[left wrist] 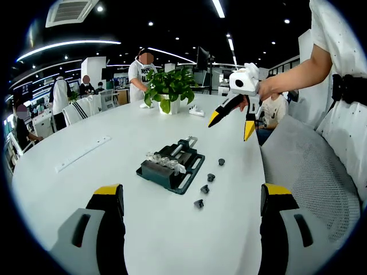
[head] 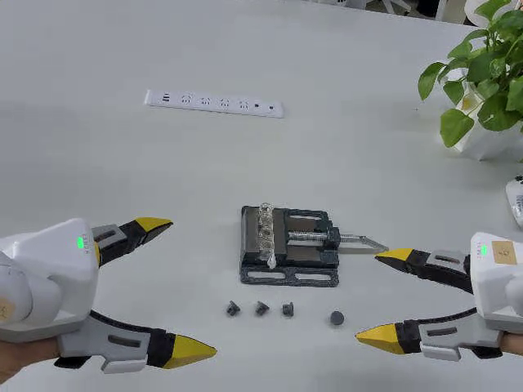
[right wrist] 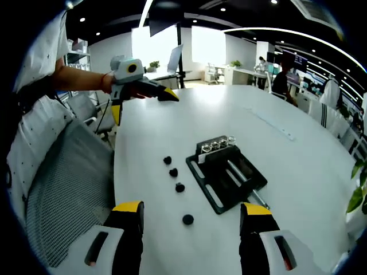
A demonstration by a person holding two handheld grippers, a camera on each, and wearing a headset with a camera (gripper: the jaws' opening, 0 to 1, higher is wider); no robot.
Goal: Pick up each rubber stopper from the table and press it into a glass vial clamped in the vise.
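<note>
A dark vise (head: 290, 255) stands mid-table, with a row of clear glass vials (head: 266, 233) clamped at its left end. In front of it lie several dark rubber stoppers in a line, from one (head: 233, 309) on the left to a rounder one (head: 337, 318) on the right. My left gripper (head: 181, 286) hovers open at the lower left, empty. Opposite it, my right gripper (head: 373, 296) is open at the lower right, also empty. The left gripper view looks past its jaws at the vise (left wrist: 171, 165) and the stoppers (left wrist: 205, 188). The right gripper view faces the vise (right wrist: 226, 175) and the stoppers (right wrist: 180, 187).
A white power strip (head: 214, 104) lies at the back of the table. A potted plant (head: 486, 73) stands at the far right, with a white object (head: 515, 200) at the edge nearby. A grey mesh chair (left wrist: 309, 166) sits by the table's near edge. People stand in the room behind.
</note>
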